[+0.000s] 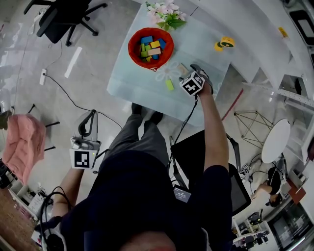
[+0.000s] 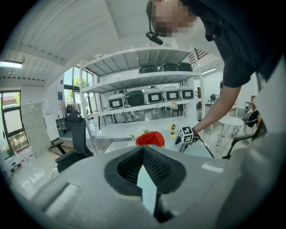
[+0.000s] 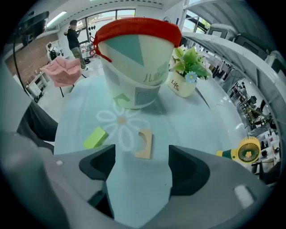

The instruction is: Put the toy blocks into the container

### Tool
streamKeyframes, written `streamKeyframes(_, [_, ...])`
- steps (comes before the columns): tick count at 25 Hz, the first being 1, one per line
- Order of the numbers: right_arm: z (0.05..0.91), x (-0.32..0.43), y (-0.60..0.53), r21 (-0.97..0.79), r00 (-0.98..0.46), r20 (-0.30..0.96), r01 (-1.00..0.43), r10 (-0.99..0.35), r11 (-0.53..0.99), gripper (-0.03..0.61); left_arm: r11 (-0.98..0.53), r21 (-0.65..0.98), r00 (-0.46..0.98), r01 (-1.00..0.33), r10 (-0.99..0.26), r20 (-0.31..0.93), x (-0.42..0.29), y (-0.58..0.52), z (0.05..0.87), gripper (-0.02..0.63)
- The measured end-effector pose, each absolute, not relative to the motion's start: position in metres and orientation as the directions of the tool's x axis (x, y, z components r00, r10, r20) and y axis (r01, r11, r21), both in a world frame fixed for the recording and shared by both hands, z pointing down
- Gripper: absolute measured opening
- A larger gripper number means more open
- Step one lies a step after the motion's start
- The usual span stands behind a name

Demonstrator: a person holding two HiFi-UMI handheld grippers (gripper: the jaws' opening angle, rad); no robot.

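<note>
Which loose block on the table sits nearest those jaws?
The tan notched block, lying straight ahead of the right gripper; the green block lies off to one side.

Table top [image 3: 201, 120] was smooth and glossy, arch block [image 3: 144, 144] looked like pale bare wood, container [image 3: 134, 67] had a red cloth rim

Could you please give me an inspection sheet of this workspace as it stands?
Surface: table, pale, flower print, mostly bare.
Job's things: container holds several blocks; green block and tan block lie on the table near it.
Clutter: plant, yellow fan.
Grippers: right gripper over the tan block, jaws open, empty; left gripper away from the table, jaws shut, empty.
Cables: cable hangs from the right gripper; floor cable left of the table.
Surroundings: chair, pink cloth, shelves.
</note>
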State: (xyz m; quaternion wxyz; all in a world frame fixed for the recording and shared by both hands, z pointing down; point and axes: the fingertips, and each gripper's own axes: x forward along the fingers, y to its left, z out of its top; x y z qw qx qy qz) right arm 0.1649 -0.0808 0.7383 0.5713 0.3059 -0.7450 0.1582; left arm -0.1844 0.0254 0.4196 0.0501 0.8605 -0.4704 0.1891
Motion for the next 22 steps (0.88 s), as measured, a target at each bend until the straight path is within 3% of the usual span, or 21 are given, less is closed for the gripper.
streamKeyframes(6, [0.753, 0.169, -0.082, 0.084, -0.159, 0.957, -0.643, -0.241, 0.761, 0.34, -0.551, -0.096, 0.479, -0.829, -0.787, 0.388, -0.182, 0.023, 0.423, 0.003])
streamKeyframes(9, [0.76, 0.173, -0.084, 0.089, -0.146, 0.96, -0.644, -0.237, 0.759, 0.287, -0.552, -0.098, 0.476, -0.828, -0.785, 0.397, -0.183, 0.023, 0.425, 0.003])
streamKeyframes(22, [0.769, 0.167, -0.087, 0.049, -0.155, 0.968, -0.655, -0.197, 0.754, 0.213, -0.546, -0.097, 0.466, -0.832, -0.784, 0.41, -0.184, 0.021, 0.431, 0.003])
